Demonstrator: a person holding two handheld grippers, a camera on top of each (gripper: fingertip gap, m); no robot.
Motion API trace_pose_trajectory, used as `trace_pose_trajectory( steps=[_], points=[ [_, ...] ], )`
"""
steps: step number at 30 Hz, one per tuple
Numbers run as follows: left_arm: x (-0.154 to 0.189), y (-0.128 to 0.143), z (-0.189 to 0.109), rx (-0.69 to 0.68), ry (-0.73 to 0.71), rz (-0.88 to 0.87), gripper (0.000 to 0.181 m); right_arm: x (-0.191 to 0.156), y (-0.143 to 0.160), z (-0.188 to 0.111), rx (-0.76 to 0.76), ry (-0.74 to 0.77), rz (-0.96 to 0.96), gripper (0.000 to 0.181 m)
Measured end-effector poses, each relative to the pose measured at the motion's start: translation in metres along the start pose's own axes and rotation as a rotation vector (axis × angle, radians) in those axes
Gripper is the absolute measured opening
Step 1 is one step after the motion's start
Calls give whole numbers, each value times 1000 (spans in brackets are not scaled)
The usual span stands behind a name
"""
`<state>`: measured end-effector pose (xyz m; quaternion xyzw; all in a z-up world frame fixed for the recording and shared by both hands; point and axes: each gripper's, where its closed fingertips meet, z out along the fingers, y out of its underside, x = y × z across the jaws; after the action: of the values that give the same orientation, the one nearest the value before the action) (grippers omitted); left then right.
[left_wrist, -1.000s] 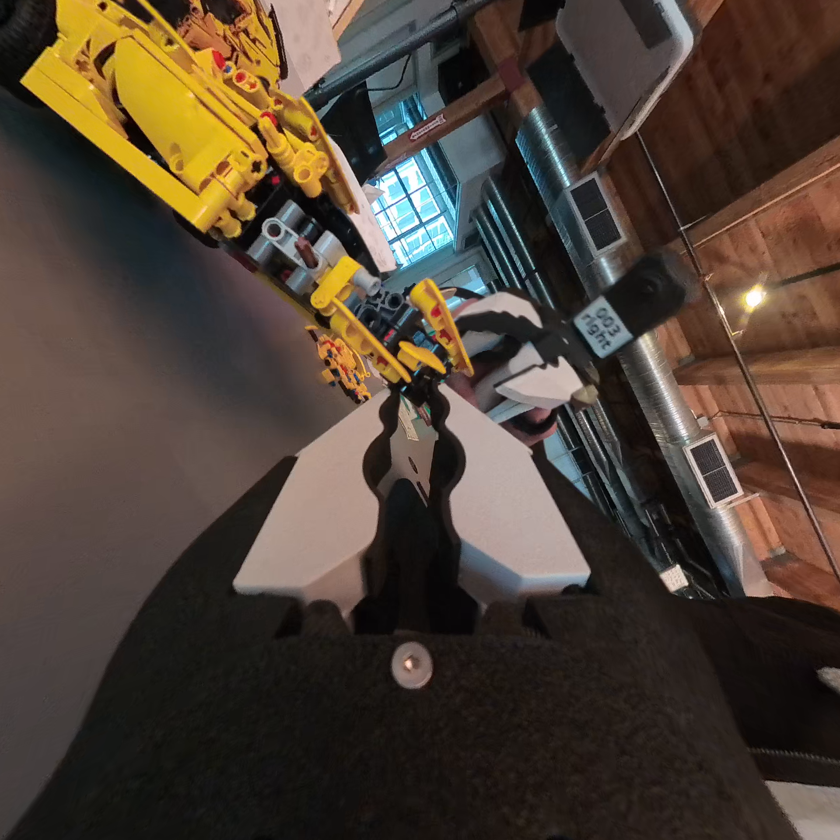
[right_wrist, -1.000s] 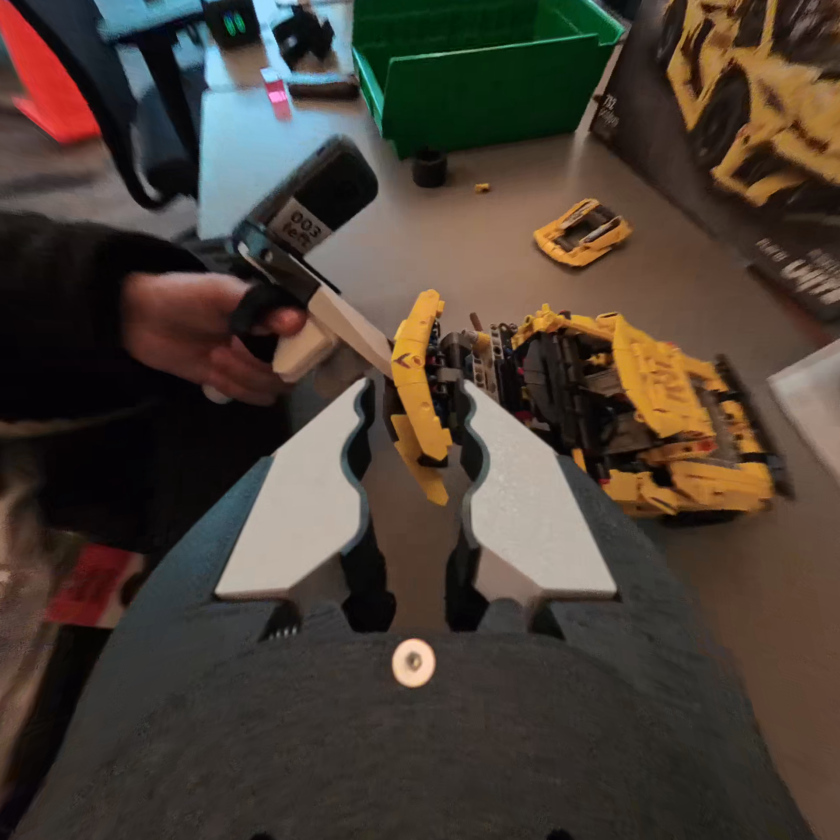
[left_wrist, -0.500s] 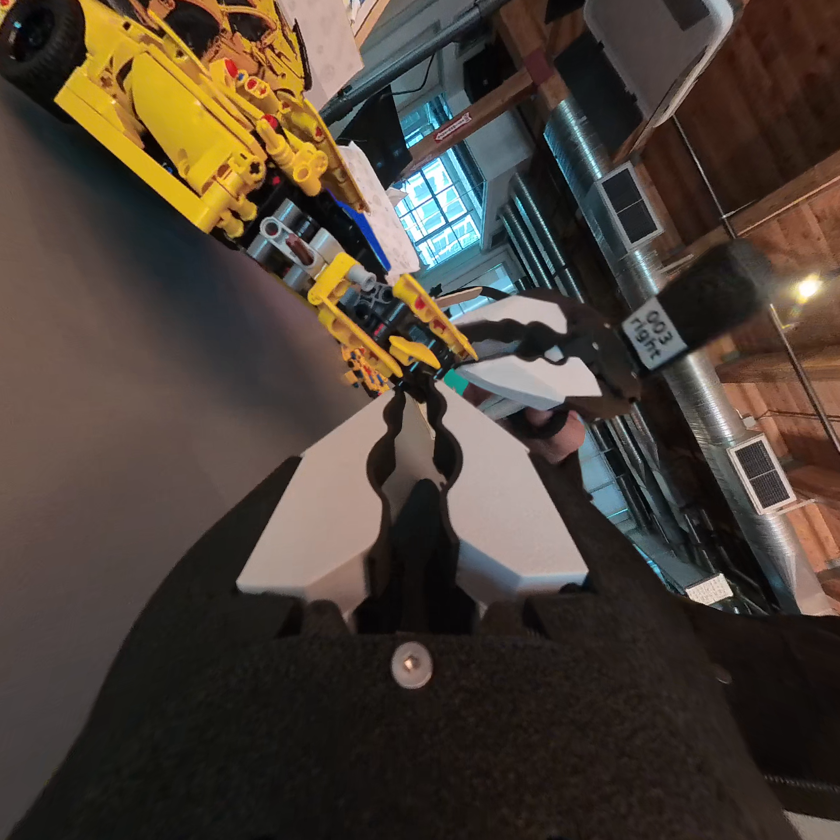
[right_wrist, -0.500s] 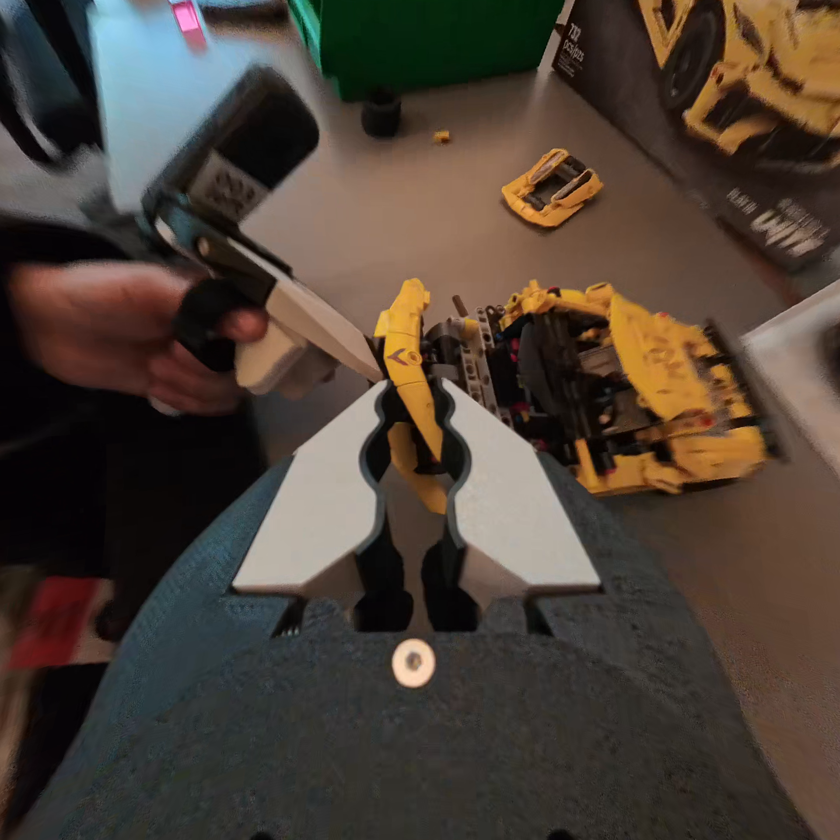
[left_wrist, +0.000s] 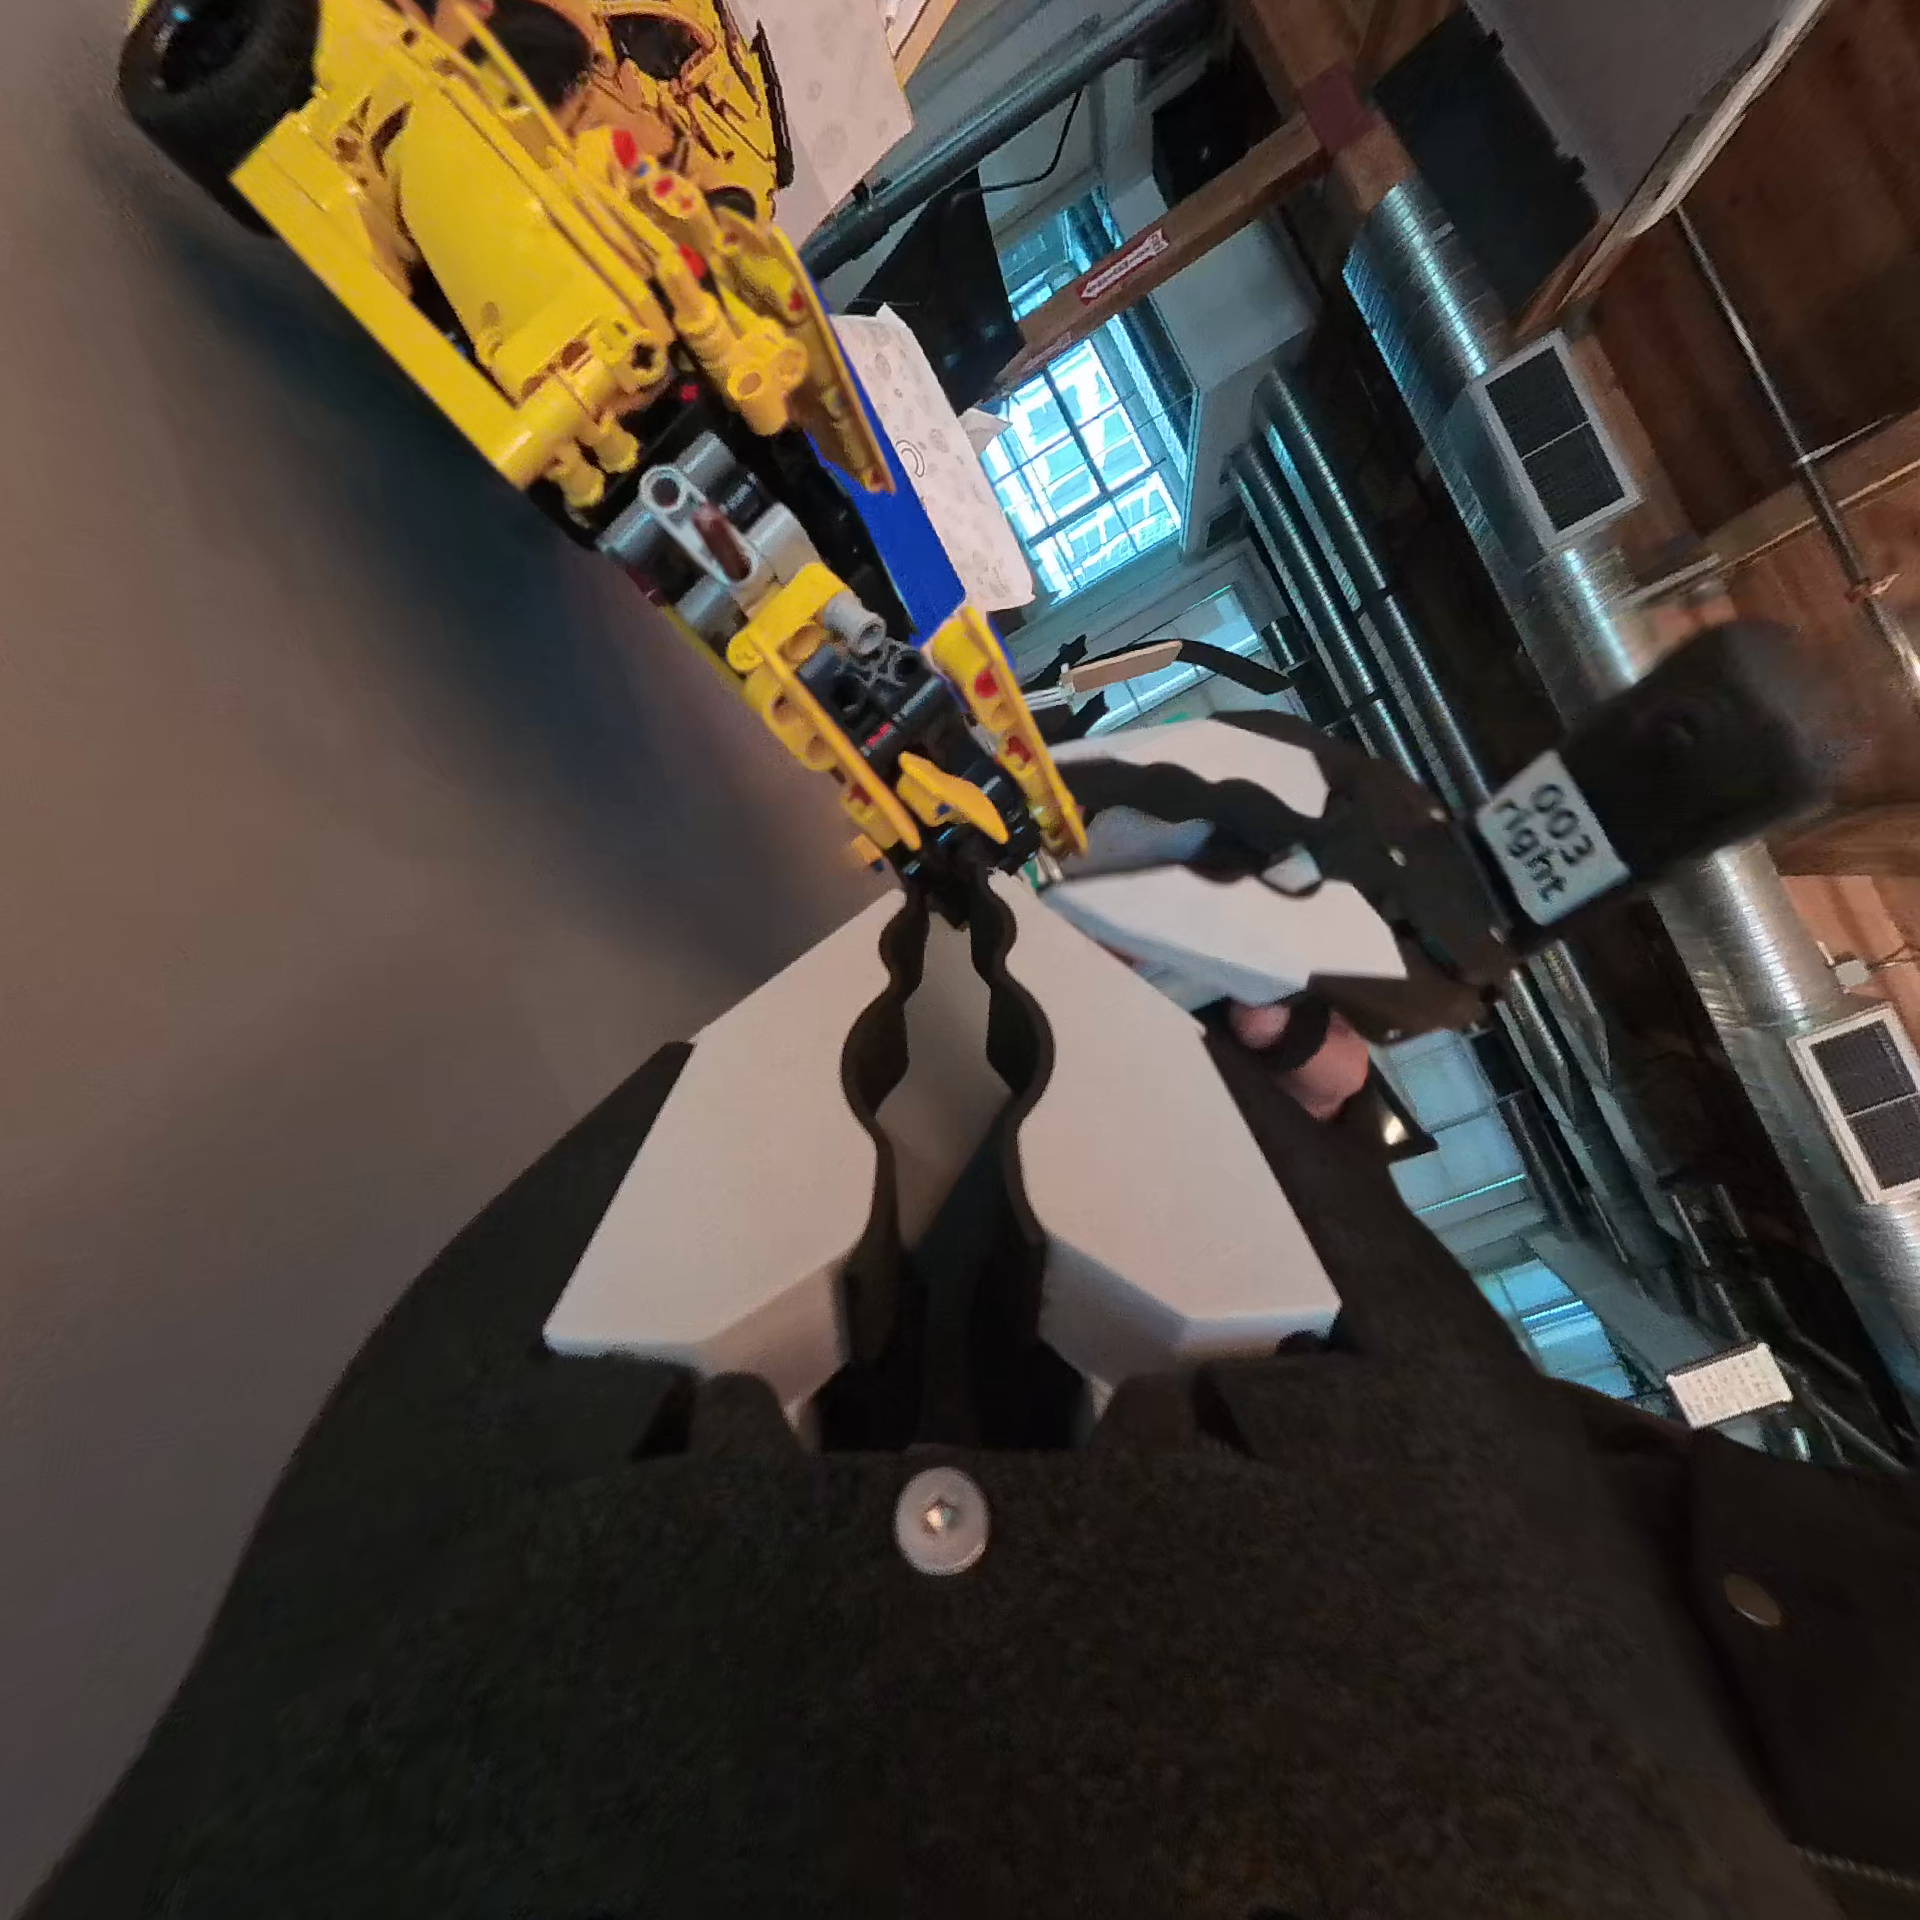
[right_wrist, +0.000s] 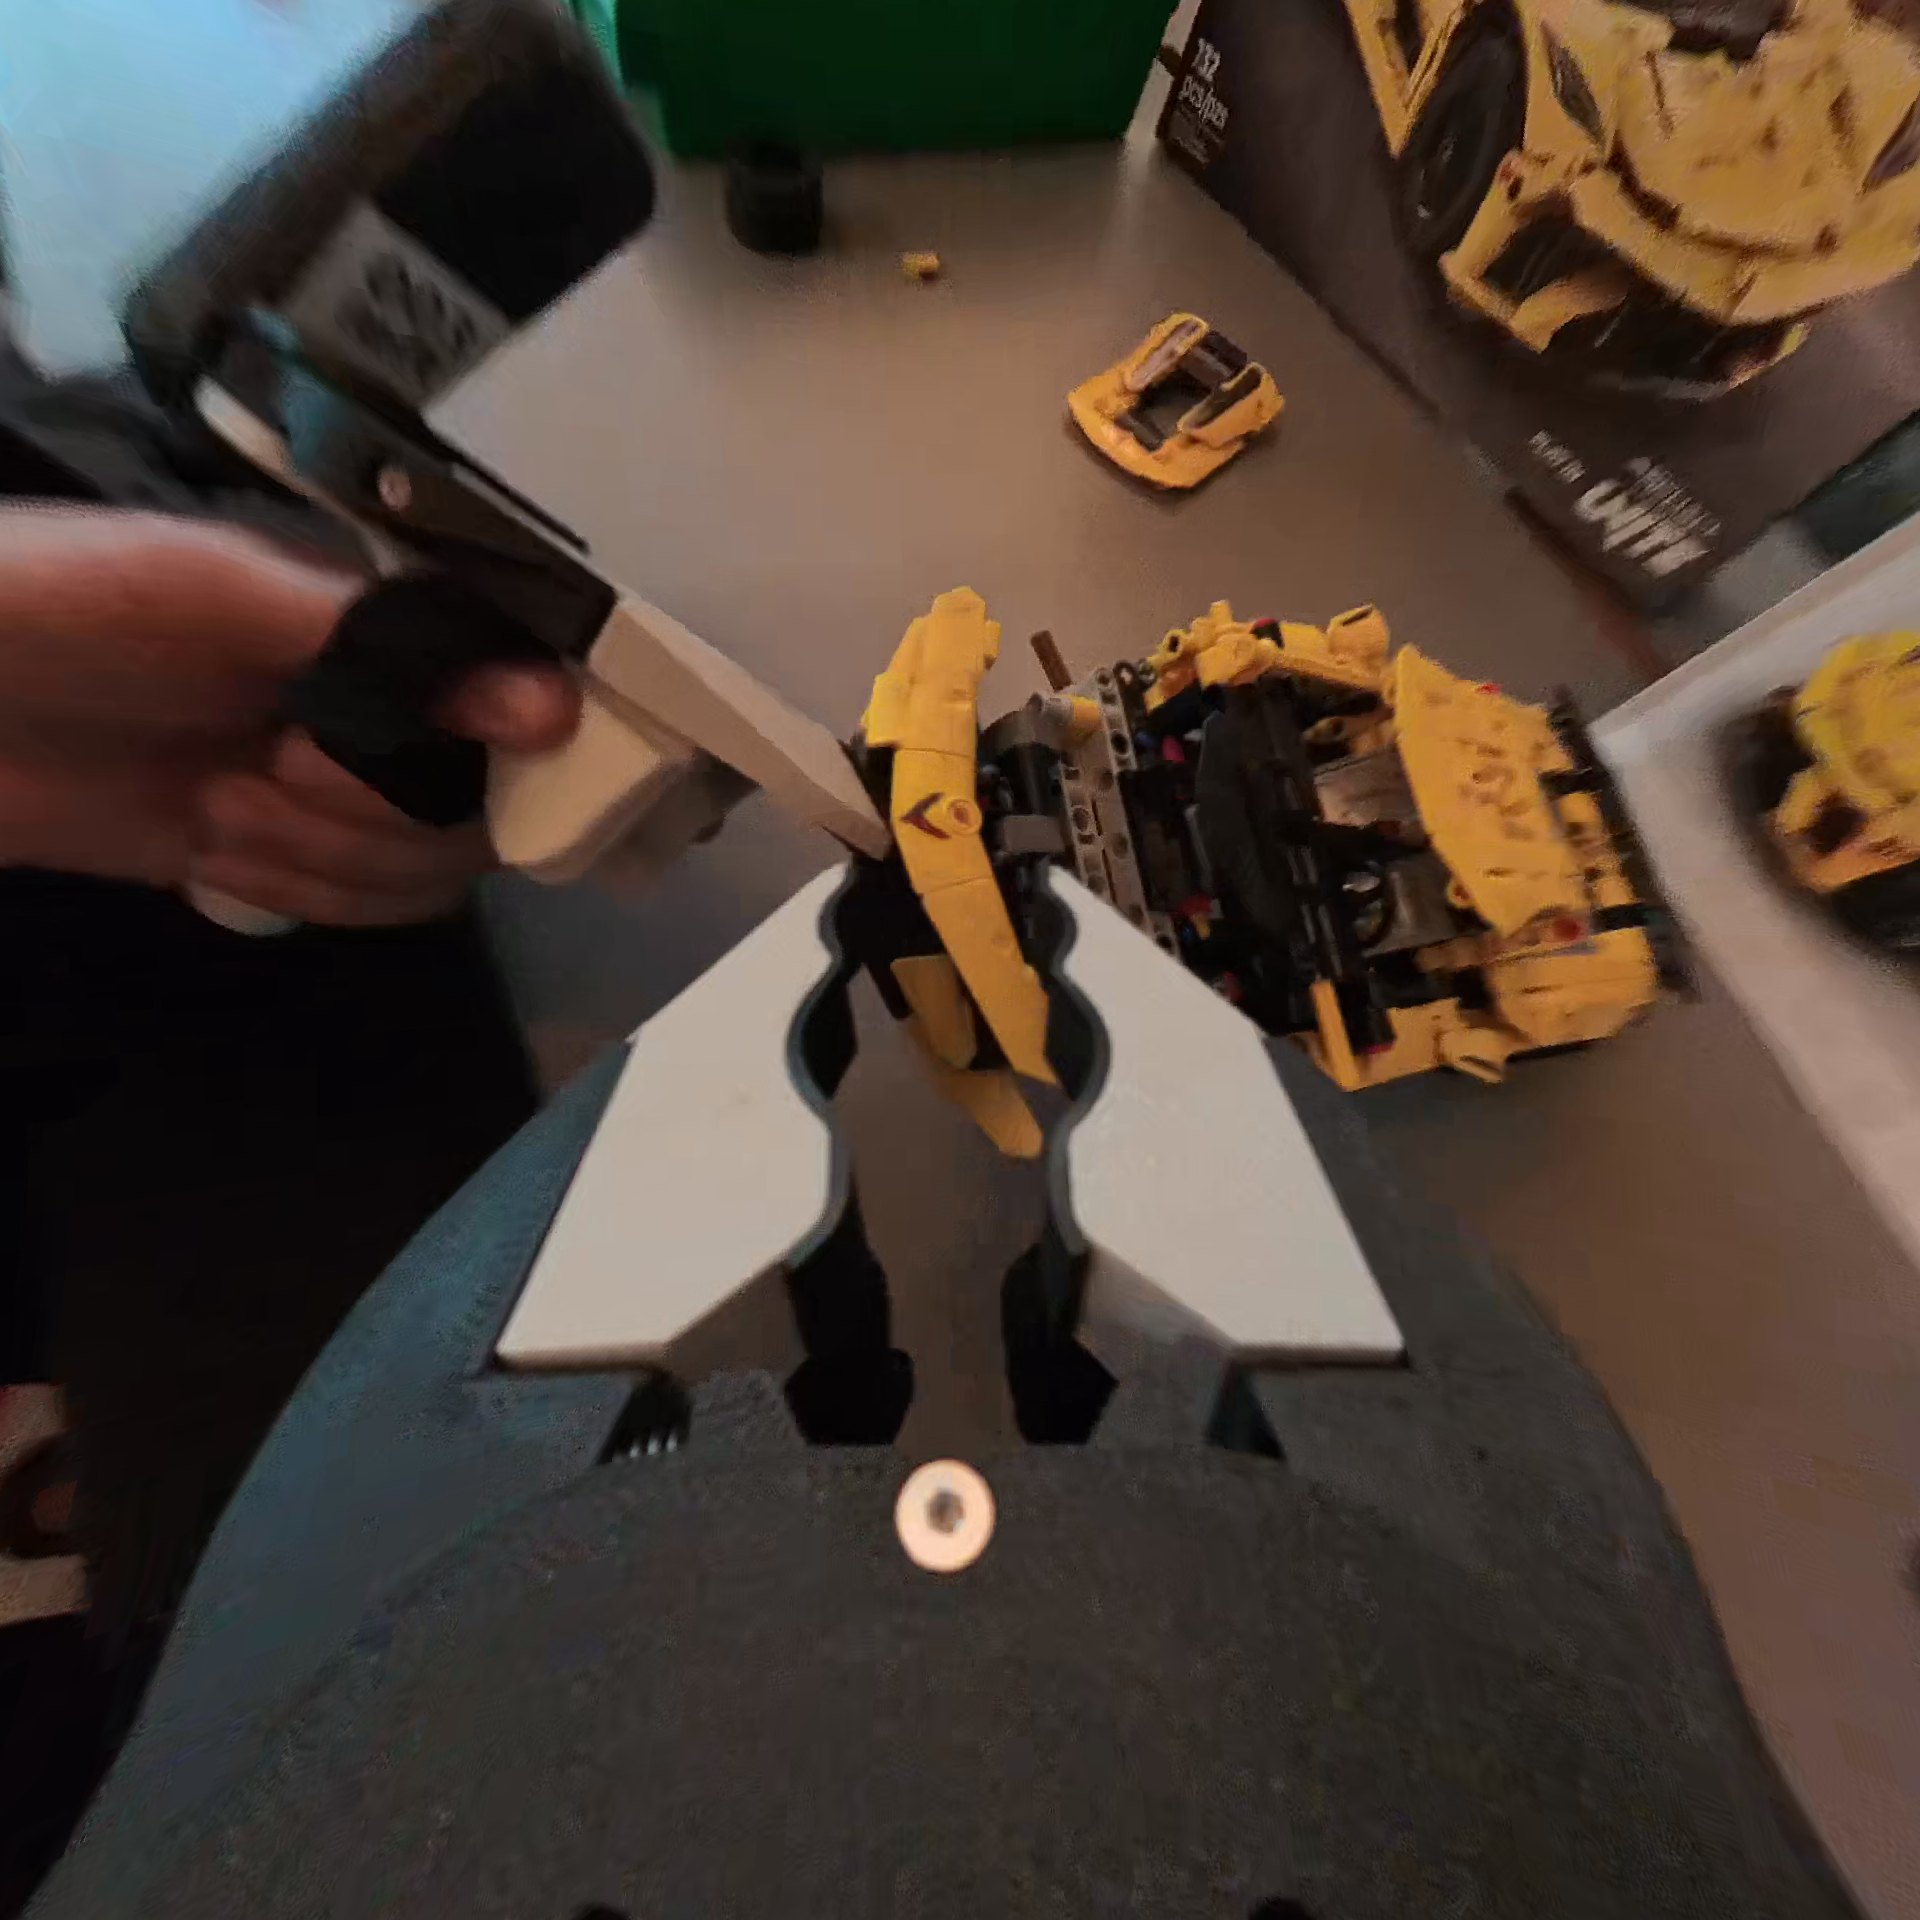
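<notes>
Right wrist view shows the grey bench (right_wrist: 727, 436) carrying a yellow brick-built car (right_wrist: 1351, 831). Right gripper (right_wrist: 951, 914) has its fingers closed around the car's yellow nose panel (right_wrist: 951, 790). Left gripper (left_wrist: 951, 909) pinches that same end, fingers nearly together.

Left wrist view low, rolled sideways; right looks down; both close on yellow brick car (left_wrist: 582, 312) (right_wrist: 1351, 831).
</notes>
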<state>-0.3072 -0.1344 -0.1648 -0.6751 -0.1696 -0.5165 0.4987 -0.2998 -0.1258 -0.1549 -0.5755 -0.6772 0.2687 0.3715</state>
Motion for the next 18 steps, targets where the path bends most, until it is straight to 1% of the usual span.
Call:
trace_pose_trajectory(
  steps=[1, 2, 3, 4, 5, 6, 7, 8, 10, 13, 18],
  points=[
    [1, 1, 1, -6, 2, 5, 7, -1, 2, 1, -31, 49, -83, 38],
    [1, 2, 1, -9, -1, 10, 7, -1, 2, 3, -56, 96, -163, 38],
    [1, 2, 2, -11, -4, 16, 7, -2, 1, 4, -69, 131, -229, 31],
    [1, 2, 1, -10, -4, 16, 7, -1, -1, 6, -67, 166, -265, 29],
    [0, 1, 1, -4, -7, 11, 7, -1, -2, 7, -75, 168, -280, 28],
    [-1, 0, 0, 0, -9, 4, 7, 0, -2, 8, -80, 156, -268, 26],
    [-1, 0, -1, -2, -6, 0, 7, 2, -4, 8, -70, 150, -242, 19],
    [0, 1, -1, -4, 0, 3, 7, 1, -5, 7, -61, 118, -209, 19],
    [1, 2, 0, -5, 4, 15, 0, -1, -4, 7, -52, 39, -125, 20],
    [2, 3, 1, -15, 6, 18, 1, -5, -6, 5, -19, -88, 2, 15],
    [-4, 4, 1, -35, -24, -2, 0, -6, -5, 7, 22, -166, 135, 15]
  ],
)
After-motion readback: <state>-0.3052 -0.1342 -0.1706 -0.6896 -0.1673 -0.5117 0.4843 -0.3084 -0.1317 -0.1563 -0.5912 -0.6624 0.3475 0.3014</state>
